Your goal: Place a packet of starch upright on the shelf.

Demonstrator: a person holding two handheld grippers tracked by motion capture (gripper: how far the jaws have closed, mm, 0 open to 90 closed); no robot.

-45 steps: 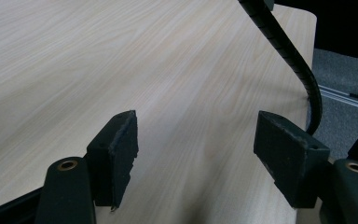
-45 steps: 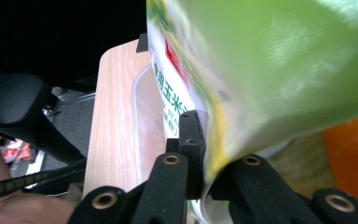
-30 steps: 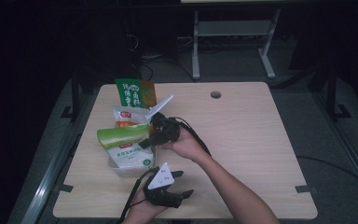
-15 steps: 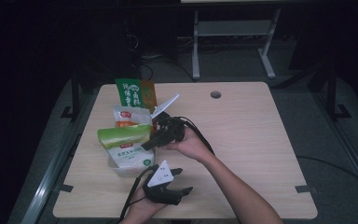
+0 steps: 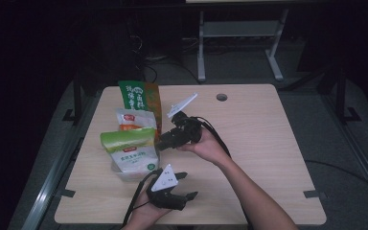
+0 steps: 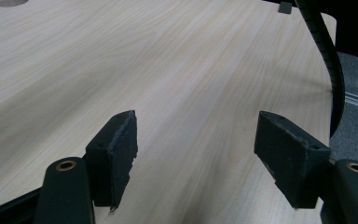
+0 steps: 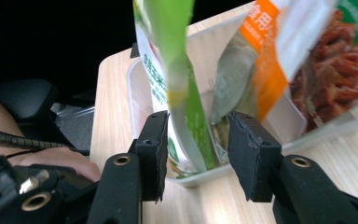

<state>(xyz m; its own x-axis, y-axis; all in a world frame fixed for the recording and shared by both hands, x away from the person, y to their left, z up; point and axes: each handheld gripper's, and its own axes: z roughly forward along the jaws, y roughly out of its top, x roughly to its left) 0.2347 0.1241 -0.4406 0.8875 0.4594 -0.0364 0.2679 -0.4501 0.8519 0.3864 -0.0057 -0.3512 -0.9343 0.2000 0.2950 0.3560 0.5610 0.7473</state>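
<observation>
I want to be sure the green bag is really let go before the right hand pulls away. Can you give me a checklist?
1. Right gripper jaws have just been opening, pads off the green bag: ok.
2. Bag edge out from between the jaws: not ok, it is between them.
3. Green bag standing in the clear tray: ok.
4. Orange bag upright behind it: ok.
5. Left gripper open, nothing in it, over bare table: ok.
6. Tray steady on the table: cannot tell.
</observation>
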